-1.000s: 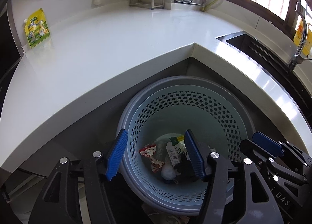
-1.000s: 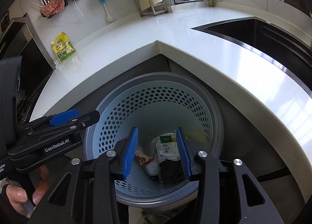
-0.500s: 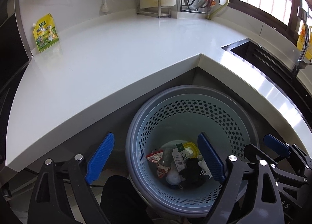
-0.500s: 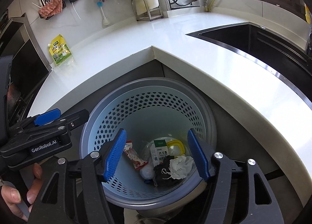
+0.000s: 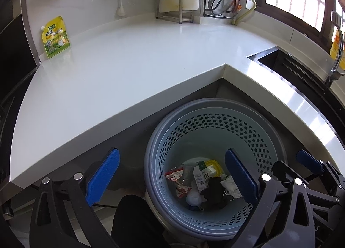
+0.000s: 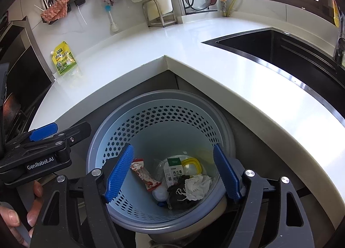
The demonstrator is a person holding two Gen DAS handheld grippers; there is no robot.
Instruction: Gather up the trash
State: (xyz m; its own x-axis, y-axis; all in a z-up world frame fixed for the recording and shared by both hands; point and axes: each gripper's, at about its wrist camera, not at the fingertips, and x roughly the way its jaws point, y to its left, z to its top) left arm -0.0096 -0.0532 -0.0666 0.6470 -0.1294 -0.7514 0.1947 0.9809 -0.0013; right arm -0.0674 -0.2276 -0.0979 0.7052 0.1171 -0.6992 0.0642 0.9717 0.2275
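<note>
Both grippers hang spread wide and empty over the trash basket.

Our left gripper (image 5: 171, 180) and right gripper (image 6: 172, 174) hold nothing, blue pads far apart. The perforated basket (image 6: 163, 118) sits on the floor, tucked under the inner corner of the white counter (image 5: 129, 66); its near rim is cut off by our gripper frames. At its bottom we see a red wrapper (image 6: 143, 174), a small carton (image 6: 173, 171), a yellow lid (image 6: 192, 165), crumpled white tissue (image 6: 198, 185) and a dark wad (image 6: 180, 194) we cannot identify. A green-yellow pouch (image 5: 55, 36) leans at the counter's far left edge; a sink (image 6: 269, 47) lies right.
</note>
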